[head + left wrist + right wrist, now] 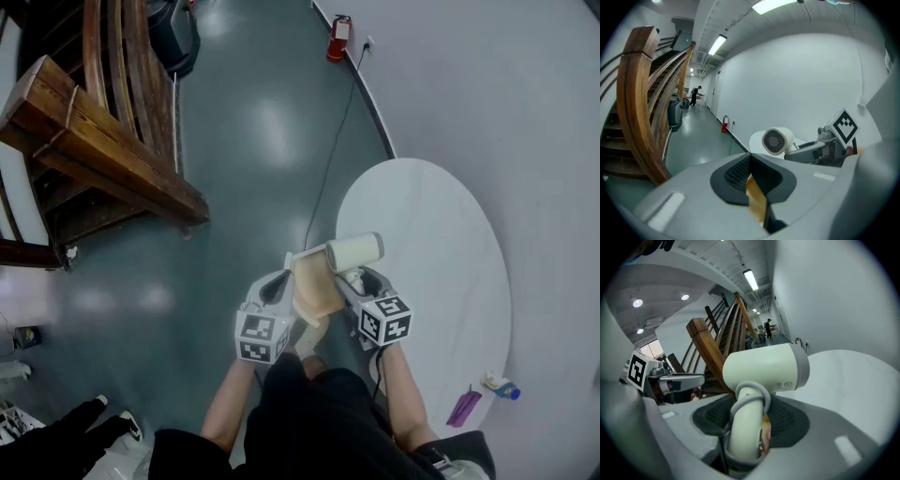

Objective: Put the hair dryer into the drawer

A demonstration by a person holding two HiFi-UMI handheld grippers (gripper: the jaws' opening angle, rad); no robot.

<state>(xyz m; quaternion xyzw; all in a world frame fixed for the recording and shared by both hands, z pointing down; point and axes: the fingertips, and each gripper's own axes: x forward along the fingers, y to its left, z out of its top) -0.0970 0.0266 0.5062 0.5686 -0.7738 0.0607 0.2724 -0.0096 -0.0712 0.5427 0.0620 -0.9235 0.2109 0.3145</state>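
Hair dryer (764, 369) is clamped by its handle in your right gripper (748, 420), its jaws set wide, aloft beside the white table (441, 234); your left gripper (752, 177) pinches a thin tan panel (757, 202), and with no drawer plainly in sight, the stowing is yet to do.

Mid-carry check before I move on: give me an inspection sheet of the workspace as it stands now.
Surface: white oval table, mostly bare.
Job's things: dryer, held up at the table's edge; no drawer clearly seen.
Clutter: purple item and small bottle at the table's near end.
Grippers: right gripper shut on the dryer's handle; left gripper shut on a thin tan piece beside the dryer.
Cables: cord looped round the dryer's handle; black cable along the floor from the wall.
Surroundings: wooden stairs, extinguisher by the wall, grey floor.
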